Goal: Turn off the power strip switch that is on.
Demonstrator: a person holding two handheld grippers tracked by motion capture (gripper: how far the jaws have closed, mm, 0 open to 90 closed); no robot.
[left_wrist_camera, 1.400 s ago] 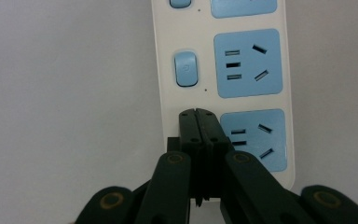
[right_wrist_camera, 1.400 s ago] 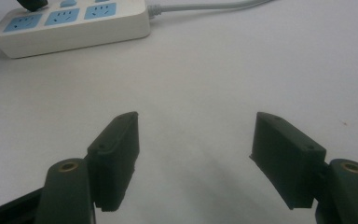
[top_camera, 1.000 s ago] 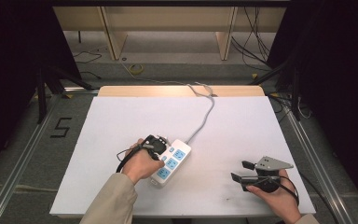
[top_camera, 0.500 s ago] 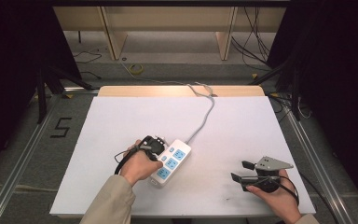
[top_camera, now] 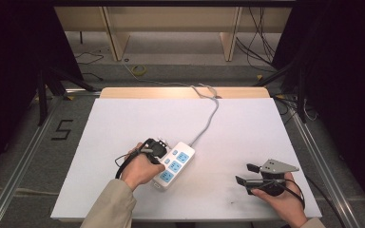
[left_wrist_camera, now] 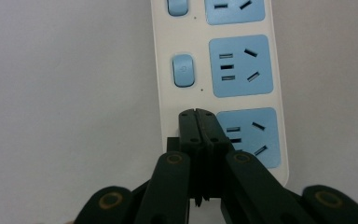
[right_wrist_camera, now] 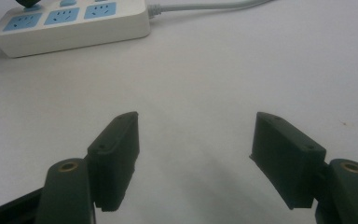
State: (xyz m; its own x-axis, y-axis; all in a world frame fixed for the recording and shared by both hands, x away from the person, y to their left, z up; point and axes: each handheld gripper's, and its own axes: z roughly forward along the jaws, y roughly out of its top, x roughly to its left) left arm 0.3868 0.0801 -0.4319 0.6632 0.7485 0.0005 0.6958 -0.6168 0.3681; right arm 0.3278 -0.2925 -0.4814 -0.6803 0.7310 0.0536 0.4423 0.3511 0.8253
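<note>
A white power strip [top_camera: 173,166] with blue sockets and blue switch buttons lies on the white table [top_camera: 247,128]. My left gripper [top_camera: 162,156] is shut, and in the left gripper view its tips [left_wrist_camera: 198,115] rest on the power strip [left_wrist_camera: 223,70] beside the nearest socket, just below a blue switch [left_wrist_camera: 183,70]. The spot under the tips is hidden. My right gripper [top_camera: 245,174] sits low at the table's front right, open with nothing between its jaws. In the right gripper view that gripper [right_wrist_camera: 196,140] faces the power strip [right_wrist_camera: 70,23] from a distance.
The strip's grey cable [top_camera: 209,118] runs from its far end to the table's back edge. A wooden frame [top_camera: 171,23] and loose cables stand on the floor beyond. Metal rails [top_camera: 19,166] flank the table.
</note>
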